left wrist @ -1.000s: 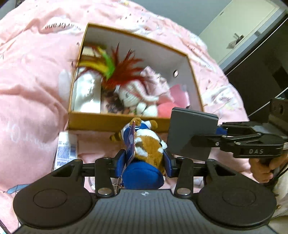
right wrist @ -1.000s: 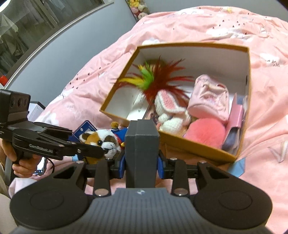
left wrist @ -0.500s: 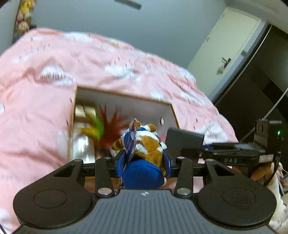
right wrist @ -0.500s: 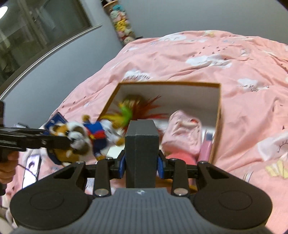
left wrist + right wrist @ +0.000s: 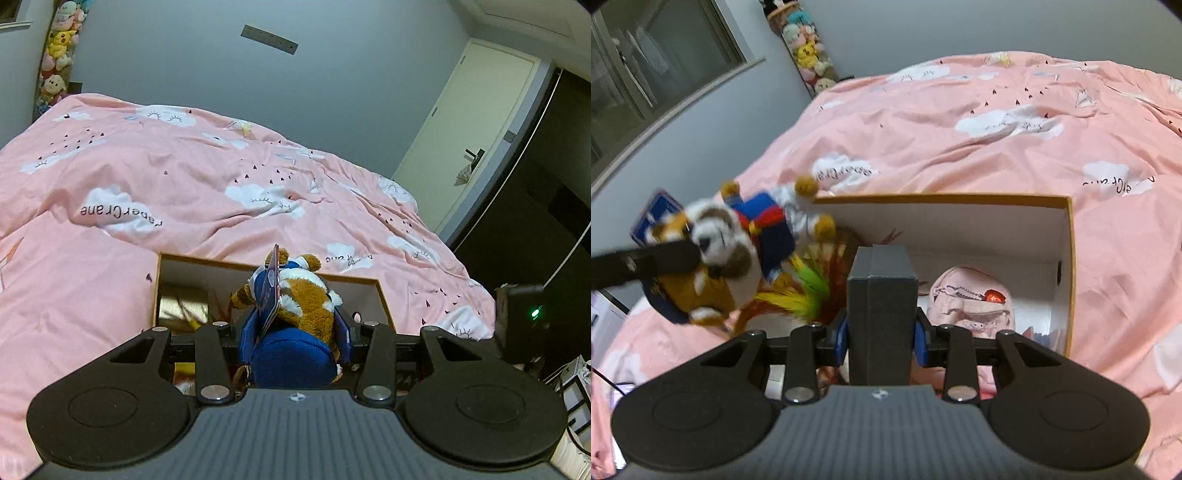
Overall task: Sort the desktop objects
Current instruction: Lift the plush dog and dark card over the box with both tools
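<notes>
Plush dog (image 5: 306, 299) clamped in left hand-held gripper (image 5: 295, 328)

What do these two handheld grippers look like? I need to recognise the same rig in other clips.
Both match: left gripper and right gripper have a ribbed dark-grey body with a small round logo, two round black discs, black linkage bars with silver bolts, and blue finger pads.

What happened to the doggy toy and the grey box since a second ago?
Both went up and over the cardboard box. The plush dog, clamped in the left gripper, rose from beside the box's near wall to hang above its feather corner. The dark grey case, clamped in the right gripper, moved forward over the box too. Nothing was let go. The feathers and pink pouch stayed inside.
</notes>
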A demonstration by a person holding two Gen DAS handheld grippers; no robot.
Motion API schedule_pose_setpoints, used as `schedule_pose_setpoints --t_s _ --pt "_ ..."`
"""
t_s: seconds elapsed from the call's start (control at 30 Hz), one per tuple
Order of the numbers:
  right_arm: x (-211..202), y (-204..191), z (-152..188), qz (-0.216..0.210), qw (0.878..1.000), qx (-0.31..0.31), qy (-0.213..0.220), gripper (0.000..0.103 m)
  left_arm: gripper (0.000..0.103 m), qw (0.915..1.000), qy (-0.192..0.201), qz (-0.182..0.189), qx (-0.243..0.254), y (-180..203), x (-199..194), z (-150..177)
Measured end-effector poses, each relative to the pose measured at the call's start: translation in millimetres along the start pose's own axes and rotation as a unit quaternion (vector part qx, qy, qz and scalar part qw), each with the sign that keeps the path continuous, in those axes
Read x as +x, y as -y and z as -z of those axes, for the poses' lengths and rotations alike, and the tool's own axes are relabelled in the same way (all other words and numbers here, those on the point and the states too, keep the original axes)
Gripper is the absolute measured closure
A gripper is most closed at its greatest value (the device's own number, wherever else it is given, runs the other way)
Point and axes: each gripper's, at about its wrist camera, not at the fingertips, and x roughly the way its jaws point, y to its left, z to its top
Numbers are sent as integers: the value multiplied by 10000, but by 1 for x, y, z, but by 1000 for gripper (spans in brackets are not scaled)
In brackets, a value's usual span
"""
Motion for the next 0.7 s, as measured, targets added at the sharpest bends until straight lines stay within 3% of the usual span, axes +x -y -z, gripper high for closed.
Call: schedule_pose_setpoints --t_s 0.2,0.47,0.7 --pt "17 9 5 114 9996 139 -222 67 54 9999 -50 89 27 2 21 -9" --pt "-12 15 5 596 9980 -142 153 67 54 9998 -168 63 92 10 53 -11" --pt "-28 31 8 650 9977 20 210 67 54 9989 -353 46 293 27 92 -1"
